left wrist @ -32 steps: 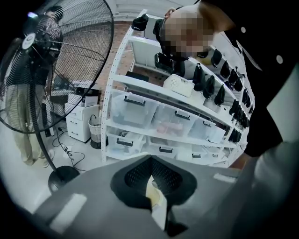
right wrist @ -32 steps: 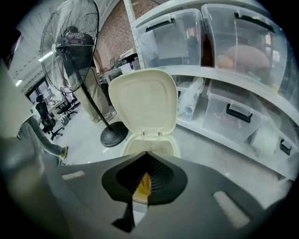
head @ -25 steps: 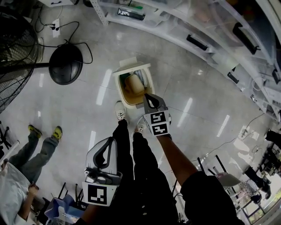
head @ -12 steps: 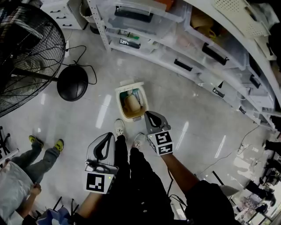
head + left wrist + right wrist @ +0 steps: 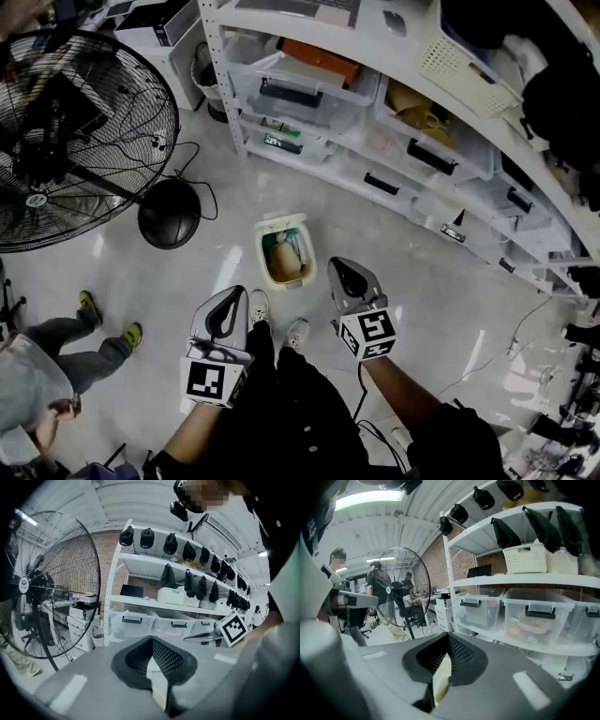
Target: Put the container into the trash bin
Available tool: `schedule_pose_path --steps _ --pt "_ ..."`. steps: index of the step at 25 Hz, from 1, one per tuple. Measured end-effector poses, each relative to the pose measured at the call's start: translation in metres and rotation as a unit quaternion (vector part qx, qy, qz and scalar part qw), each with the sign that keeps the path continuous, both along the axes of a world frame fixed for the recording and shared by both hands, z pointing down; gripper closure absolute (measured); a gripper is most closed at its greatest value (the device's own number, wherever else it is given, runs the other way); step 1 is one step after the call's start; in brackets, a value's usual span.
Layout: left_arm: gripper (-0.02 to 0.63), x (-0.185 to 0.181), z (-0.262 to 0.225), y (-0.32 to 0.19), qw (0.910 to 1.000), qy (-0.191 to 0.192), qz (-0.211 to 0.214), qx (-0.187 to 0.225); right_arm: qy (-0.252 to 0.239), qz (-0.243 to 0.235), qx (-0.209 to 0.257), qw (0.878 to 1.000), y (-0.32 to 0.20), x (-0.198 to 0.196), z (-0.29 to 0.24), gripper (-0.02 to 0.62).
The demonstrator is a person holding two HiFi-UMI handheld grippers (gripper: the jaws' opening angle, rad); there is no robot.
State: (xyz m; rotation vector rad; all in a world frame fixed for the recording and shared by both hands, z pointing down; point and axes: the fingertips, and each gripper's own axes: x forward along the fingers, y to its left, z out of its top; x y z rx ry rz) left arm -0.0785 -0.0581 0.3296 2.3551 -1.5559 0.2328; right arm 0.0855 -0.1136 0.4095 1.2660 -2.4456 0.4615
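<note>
Light: bright, overhead, from ceiling strip light (image 5: 370, 496)
Glare: pale streaks on glossy floor (image 5: 412, 272)
Edges: fisheye bend, dark corners
Focus: foreground soft

floor (image 5: 441, 309): glossy, pale | centre: white trash bin (image 5: 282, 222), top open | left: round black fan base (image 5: 169, 214), black cables (image 5: 200, 161) trailing far | far to right: white shelf rack (image 5: 223, 84) | near: white sneakers (image 5: 258, 305) just beside bin | near left: yellow-green shoes (image 5: 86, 302)

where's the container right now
Head view, centre: the container lies inside the trash bin, just ahead of the person's shoes.
</note>
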Motion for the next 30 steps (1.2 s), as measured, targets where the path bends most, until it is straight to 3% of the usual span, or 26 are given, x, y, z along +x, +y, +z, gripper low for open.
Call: schedule_pose_path --steps 14,17,30 --pt "0.603 -0.014 -0.074 -0.01 0.9972 -0.016 -0.017 0.07 -0.052 0.038 0.094 0.993 0.008 0.032 -0.124 0.569" --pt "0.603 -0.018 -0.09 -0.011 0.997 -0.021 -0.028 0.07 -0.055 0.048 0.112 0.991 0.011 0.045 -0.142 0.569" --pt "0.603 -0.032 -0.139 -0.005 0.9889 -0.029 -0.036 0.141 -0.075 0.111 0.177 0.975 0.026 0.089 -0.201 0.569"
